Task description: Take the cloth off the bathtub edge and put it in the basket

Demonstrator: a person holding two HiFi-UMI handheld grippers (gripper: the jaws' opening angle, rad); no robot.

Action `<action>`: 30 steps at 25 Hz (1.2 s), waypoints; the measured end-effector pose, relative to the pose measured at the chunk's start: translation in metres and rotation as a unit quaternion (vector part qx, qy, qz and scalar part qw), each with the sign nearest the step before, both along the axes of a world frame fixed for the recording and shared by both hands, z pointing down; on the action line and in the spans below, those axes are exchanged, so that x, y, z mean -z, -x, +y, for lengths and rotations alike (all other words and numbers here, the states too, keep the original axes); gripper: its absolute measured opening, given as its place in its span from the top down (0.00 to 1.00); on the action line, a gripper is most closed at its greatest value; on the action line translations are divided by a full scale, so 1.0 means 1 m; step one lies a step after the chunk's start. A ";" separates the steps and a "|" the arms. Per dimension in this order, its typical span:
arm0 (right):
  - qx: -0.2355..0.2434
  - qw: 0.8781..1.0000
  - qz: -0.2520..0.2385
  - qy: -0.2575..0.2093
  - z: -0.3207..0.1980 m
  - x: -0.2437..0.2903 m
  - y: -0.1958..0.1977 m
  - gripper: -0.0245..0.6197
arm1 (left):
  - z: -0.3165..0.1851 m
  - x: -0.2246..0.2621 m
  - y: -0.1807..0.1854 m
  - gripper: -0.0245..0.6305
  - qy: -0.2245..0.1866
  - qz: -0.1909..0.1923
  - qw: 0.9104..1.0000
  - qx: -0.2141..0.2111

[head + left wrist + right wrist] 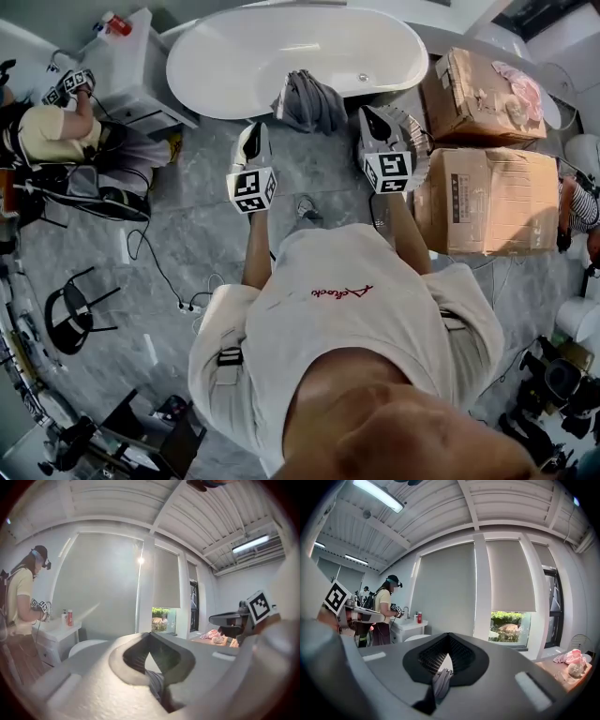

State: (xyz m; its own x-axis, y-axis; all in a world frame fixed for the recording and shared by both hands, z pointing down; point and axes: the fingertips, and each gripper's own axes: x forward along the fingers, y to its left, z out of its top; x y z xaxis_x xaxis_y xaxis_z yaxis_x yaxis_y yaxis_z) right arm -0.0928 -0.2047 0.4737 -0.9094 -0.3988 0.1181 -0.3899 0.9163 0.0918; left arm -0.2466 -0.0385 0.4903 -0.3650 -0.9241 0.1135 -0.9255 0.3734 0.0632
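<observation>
Cloth is bunched between left claw and right claw, both clamped shut on it.

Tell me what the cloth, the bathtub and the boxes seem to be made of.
The cloth looks like soft grey fabric, matte: it hangs in folds. The bathtub is glossy white, perhaps acrylic or enamel: light reflects on it. The boxes look like brown cardboard, matte, with creased faces.

- Head view: bright, even, soft light; faint sheen on the white bathtub; weak shadows on the floor; strong fisheye bending at the edges
- Left gripper view: dimmer, hazy, soft focus; dark round vignette
- Right gripper view: crisper; ceiling tube light glares; daylight through the window; near foreground blurred
</observation>
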 end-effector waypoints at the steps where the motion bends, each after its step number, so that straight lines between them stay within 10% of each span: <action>1: -0.003 1.000 -0.001 -0.001 -0.006 0.002 0.009 0.95 | -0.006 0.003 0.010 0.96 0.000 -0.001 1.000 -0.001; 16: -0.045 0.999 -0.004 -0.003 -0.068 0.004 0.097 0.95 | -0.078 0.001 0.109 0.96 0.004 -0.003 0.999 -0.043; 30: -0.073 0.997 -0.006 0.005 -0.083 -0.010 0.096 0.95 | -0.105 -0.008 0.117 0.96 0.011 -0.005 0.997 -0.074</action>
